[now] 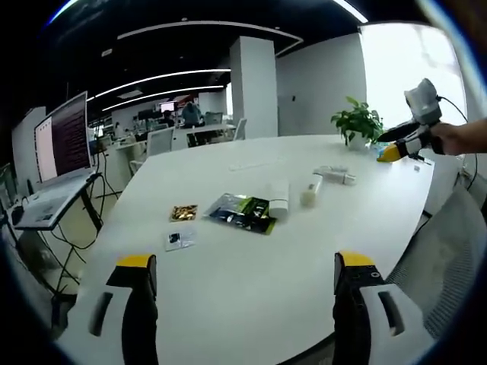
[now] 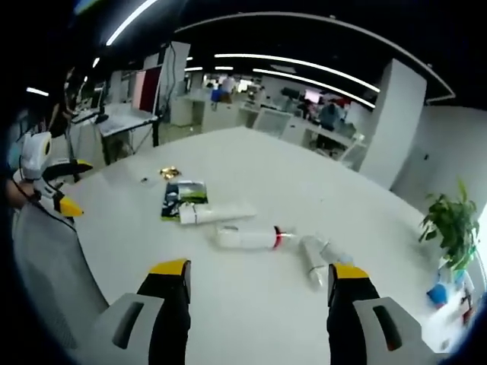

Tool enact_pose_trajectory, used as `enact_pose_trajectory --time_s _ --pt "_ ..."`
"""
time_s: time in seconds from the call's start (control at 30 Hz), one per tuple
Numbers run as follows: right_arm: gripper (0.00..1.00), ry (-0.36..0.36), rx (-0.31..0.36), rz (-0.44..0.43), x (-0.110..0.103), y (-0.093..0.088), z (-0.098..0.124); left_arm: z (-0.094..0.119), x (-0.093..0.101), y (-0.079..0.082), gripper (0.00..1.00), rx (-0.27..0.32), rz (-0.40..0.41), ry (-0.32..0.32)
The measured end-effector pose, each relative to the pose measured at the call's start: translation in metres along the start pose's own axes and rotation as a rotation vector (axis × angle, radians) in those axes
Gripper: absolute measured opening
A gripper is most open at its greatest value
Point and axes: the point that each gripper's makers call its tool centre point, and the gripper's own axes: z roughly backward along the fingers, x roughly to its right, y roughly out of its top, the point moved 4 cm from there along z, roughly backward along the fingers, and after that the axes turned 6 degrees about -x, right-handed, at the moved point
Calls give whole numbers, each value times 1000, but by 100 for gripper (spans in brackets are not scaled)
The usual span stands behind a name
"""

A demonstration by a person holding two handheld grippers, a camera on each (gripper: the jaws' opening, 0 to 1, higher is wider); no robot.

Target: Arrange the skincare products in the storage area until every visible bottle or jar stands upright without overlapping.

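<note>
Skincare products lie on their sides mid-table: a white tube (image 1: 279, 198) (image 2: 217, 213), a white bottle with a red band (image 2: 247, 238) (image 1: 310, 190) and a third white bottle (image 2: 313, 258) (image 1: 335, 176). None stands upright. A dark green packet (image 1: 242, 211) (image 2: 183, 198) lies beside the tube. My left gripper (image 1: 245, 266) is open at the near table edge, well short of them. Above the table, my right gripper (image 2: 260, 270) is open too, with the bottles just beyond its tips. Each gripper appears in the other's view, the right (image 1: 411, 141) and the left (image 2: 53, 190).
A gold packet (image 1: 183, 212) (image 2: 169, 173) and a small sachet (image 1: 176, 239) lie by the green packet. A potted plant (image 1: 358, 122) (image 2: 449, 224) stands at the table's edge. A laptop (image 1: 61, 144) sits on a stand beside the white table (image 1: 228, 304).
</note>
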Motion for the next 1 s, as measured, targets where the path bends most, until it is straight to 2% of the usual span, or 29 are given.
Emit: enact_pose_trajectory --time_s 0.27,0.6,0.77,0.87,1.0 --pt "76 28 -14 46 -1 19 -16 0 -1 -2 87 -11 -4 5" --pt "74 66 -53 83 -3 29 -41 -1 -3 -5 86 -30 -11 14" --pt "71 102 -73 48 -5 35 -54 -1 -3 -6 86 -34 -12 11" --pt "70 162 -102 -49 -12 39 -61 -1 -2 -6 86 -34 -12 9" --pt "67 186 -89 -121 -12 48 -69 -1 -3 -6 86 -32 -9 9"
